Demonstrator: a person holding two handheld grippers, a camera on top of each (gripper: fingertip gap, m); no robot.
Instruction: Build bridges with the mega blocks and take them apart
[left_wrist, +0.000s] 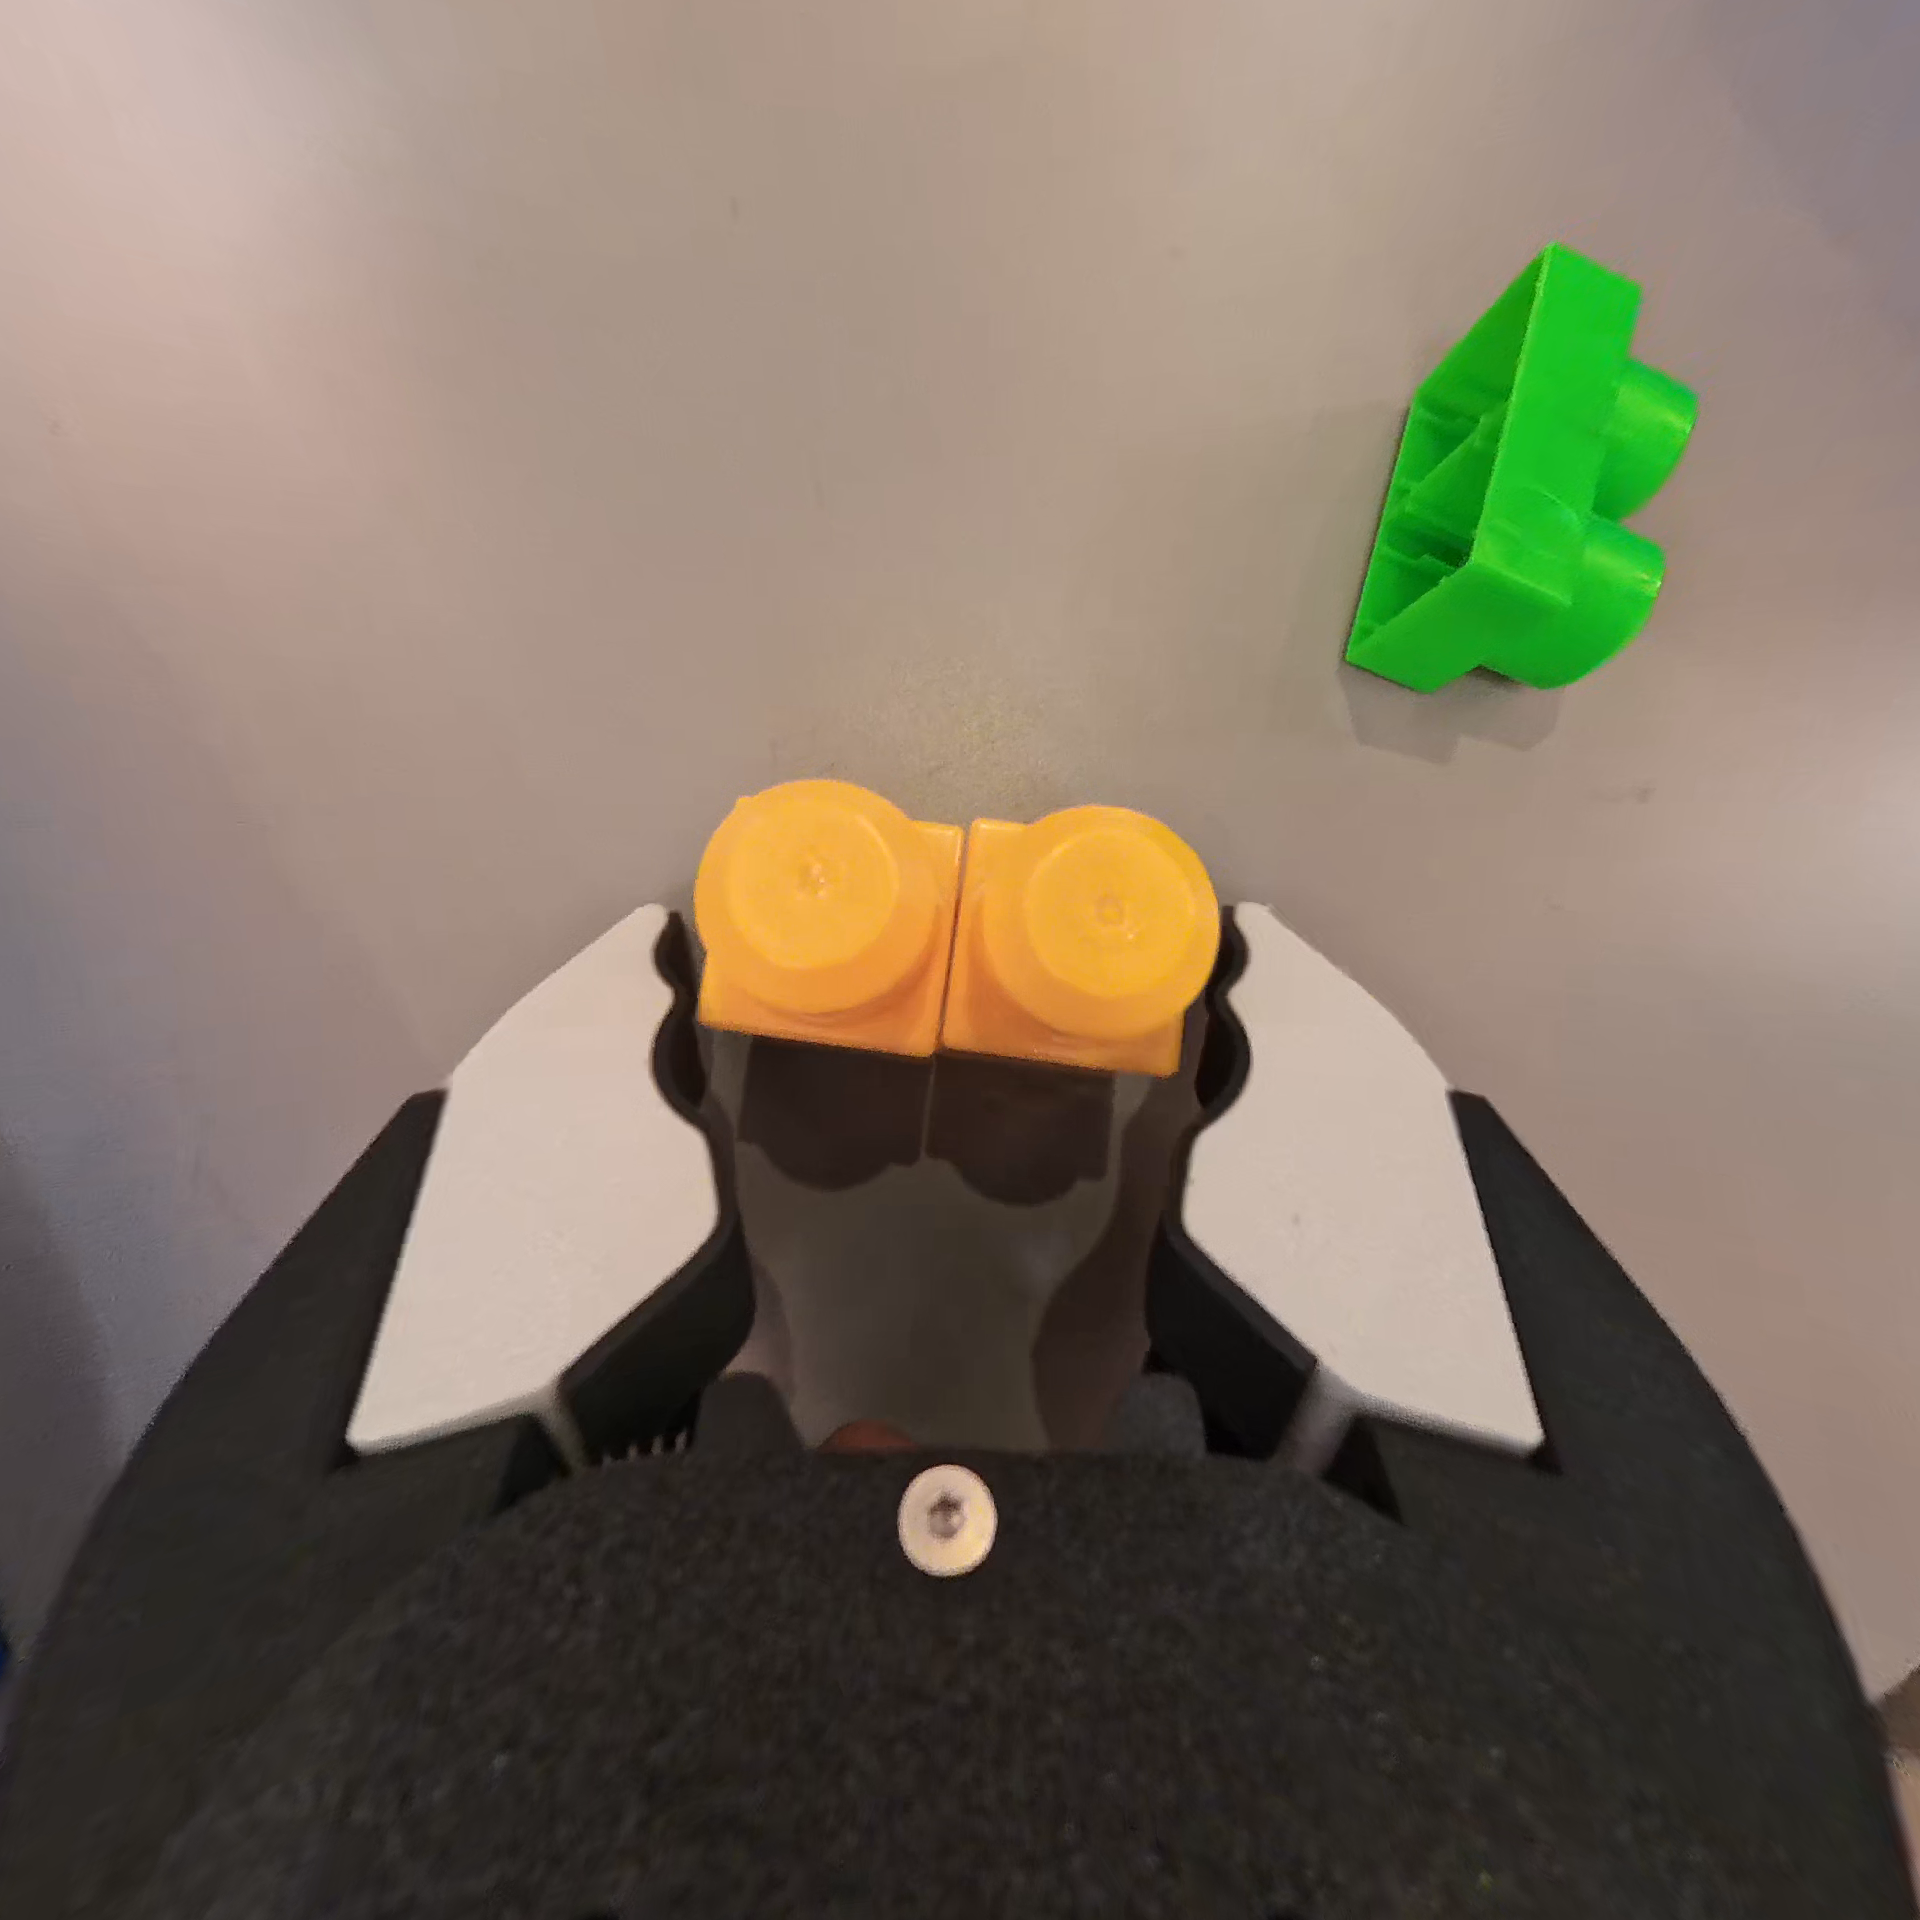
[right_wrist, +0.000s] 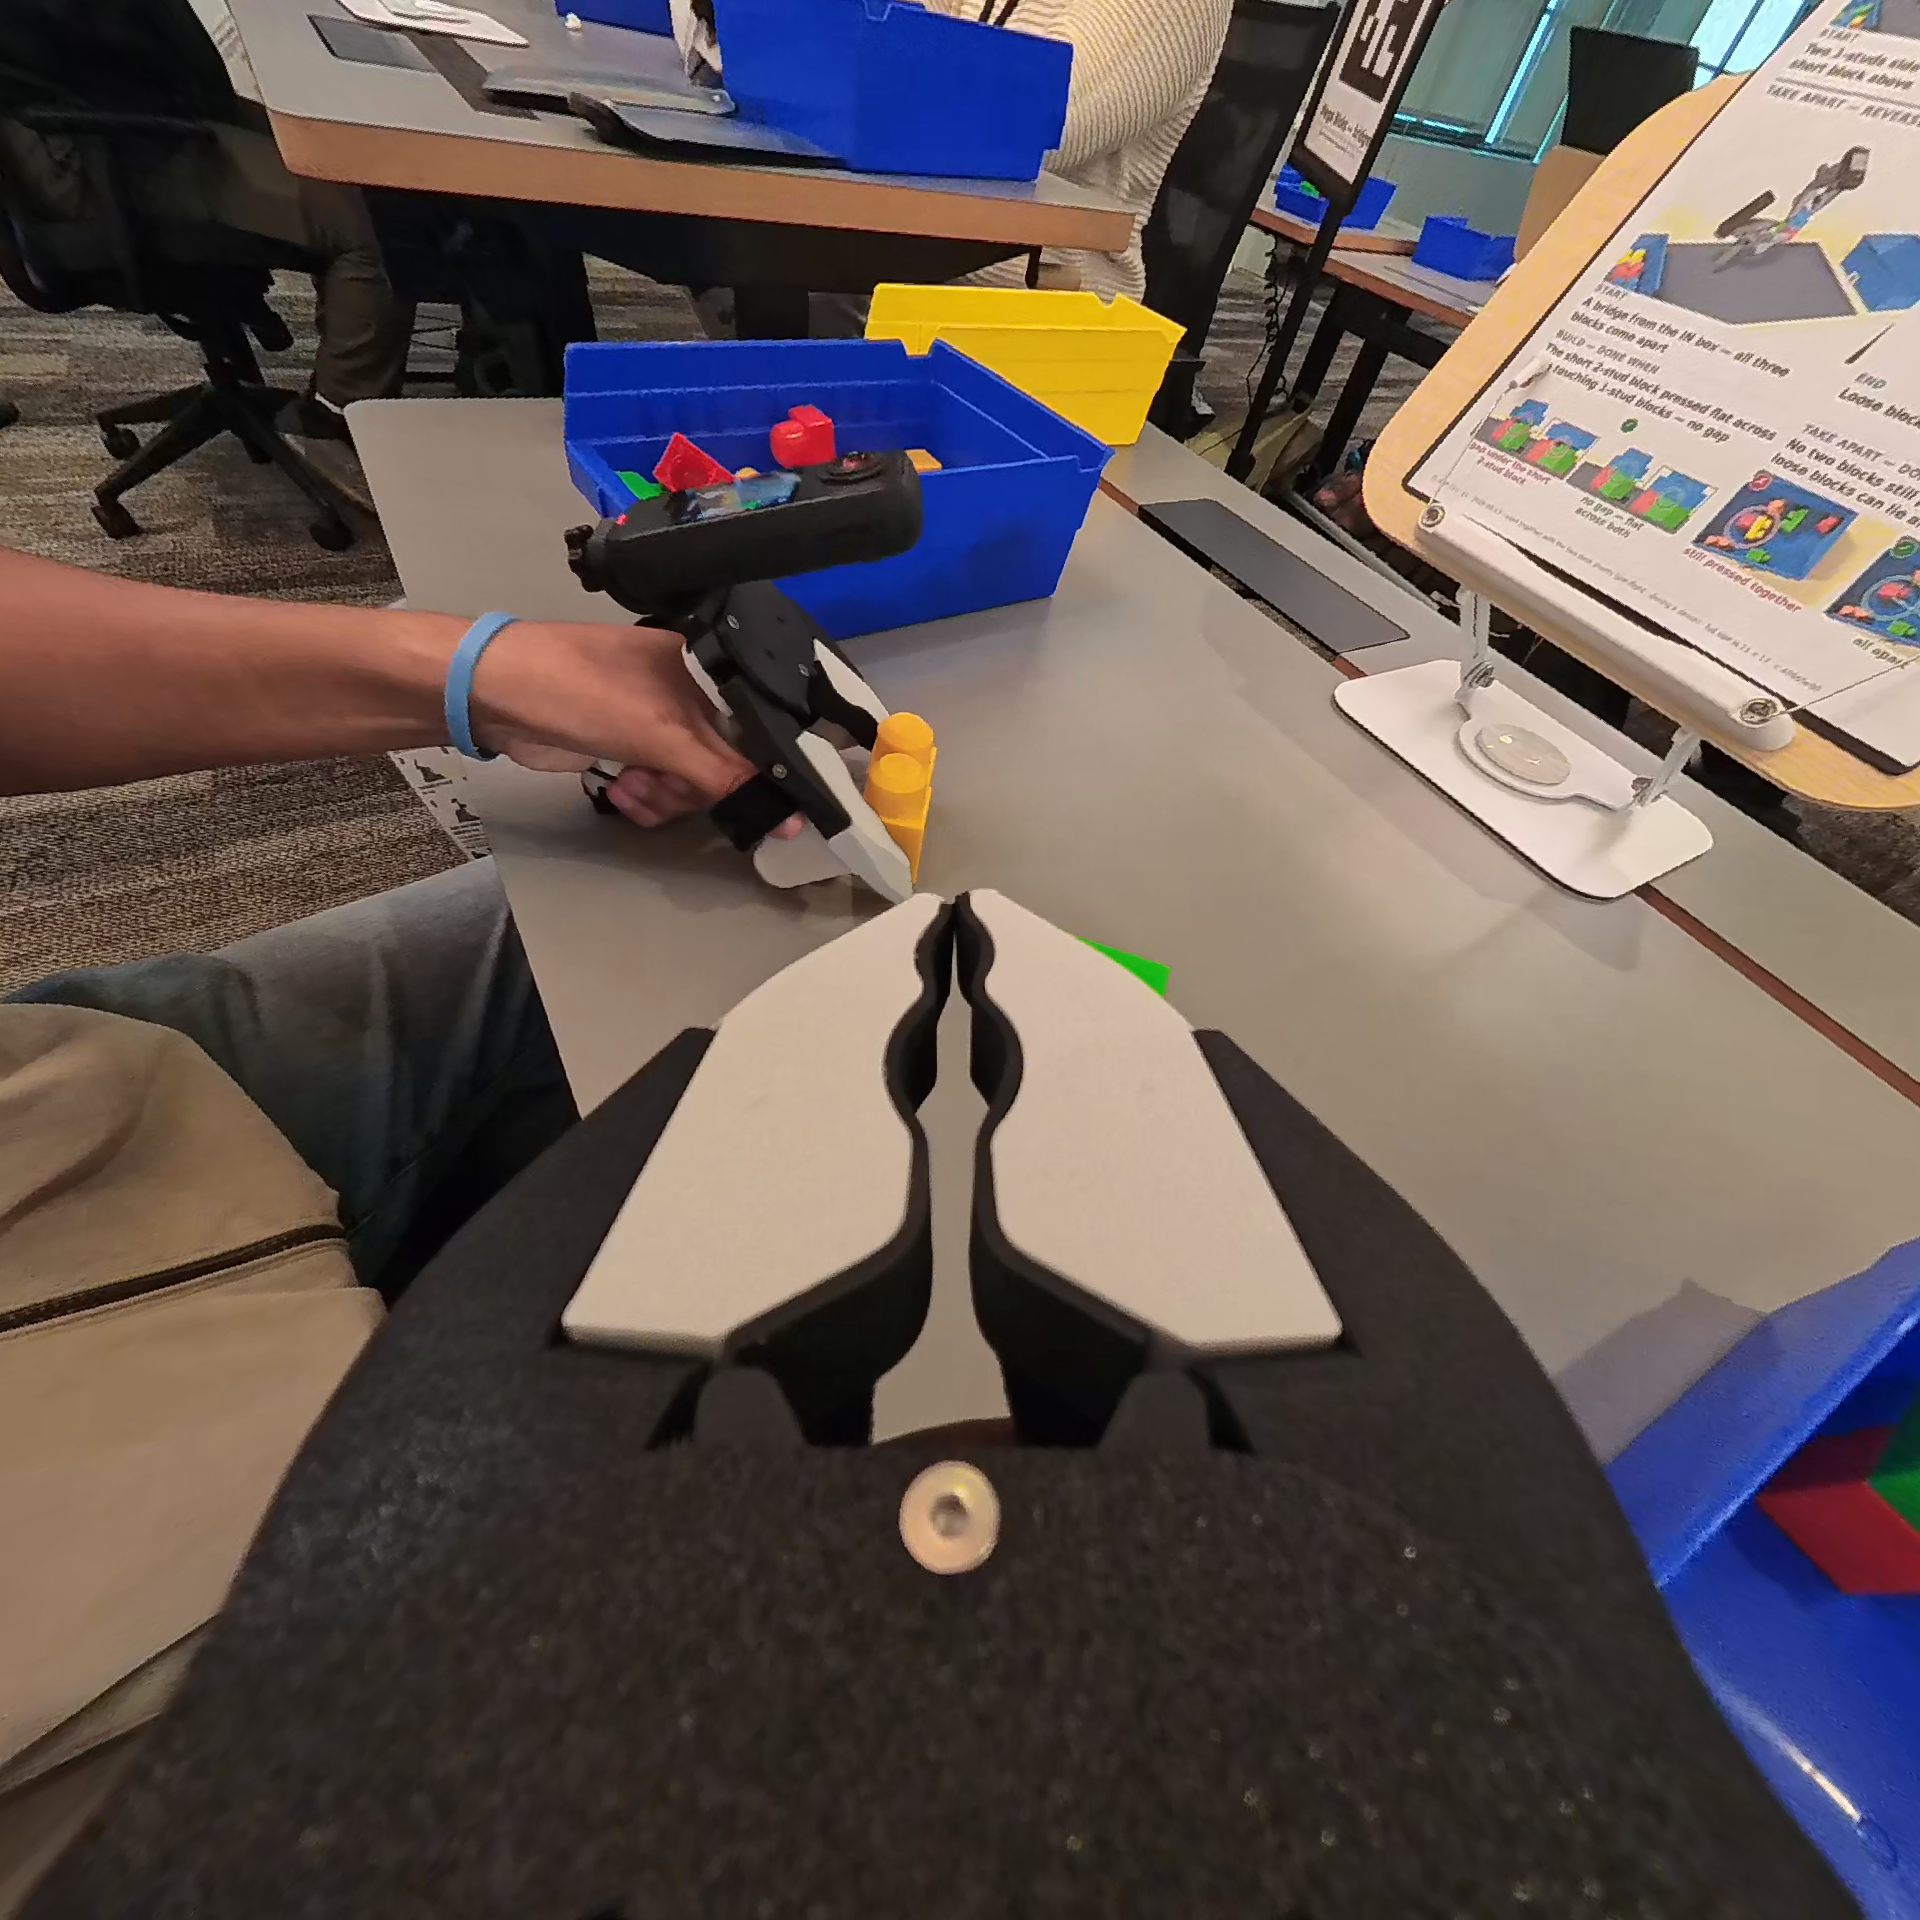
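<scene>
Two yellow blocks (left_wrist: 831, 935) stand side by side on the grey table (left_wrist: 935, 416), studs up. My left gripper (left_wrist: 956, 920) is shut on the pair, one finger on each outer side. The blocks also show in the right wrist view (right_wrist: 902, 779), held in the left gripper (right_wrist: 831, 862) with their bases on the table. A green two-stud block (left_wrist: 1517, 478) lies on its side to the right of them. In the right wrist view it (right_wrist: 1127, 971) is mostly hidden behind my right gripper (right_wrist: 954, 904), which is shut and empty above the table.
A blue bin (right_wrist: 935, 582) with red and other pieces stands behind the left gripper, with a yellow bin (right_wrist: 1029, 343) beyond it. An instruction sheet on a stand (right_wrist: 1662, 416) is at the right. Another blue bin (right_wrist: 1766, 1455) with red and green blocks is at the near right. The grippers' ends are close to 30 centimetres from one another.
</scene>
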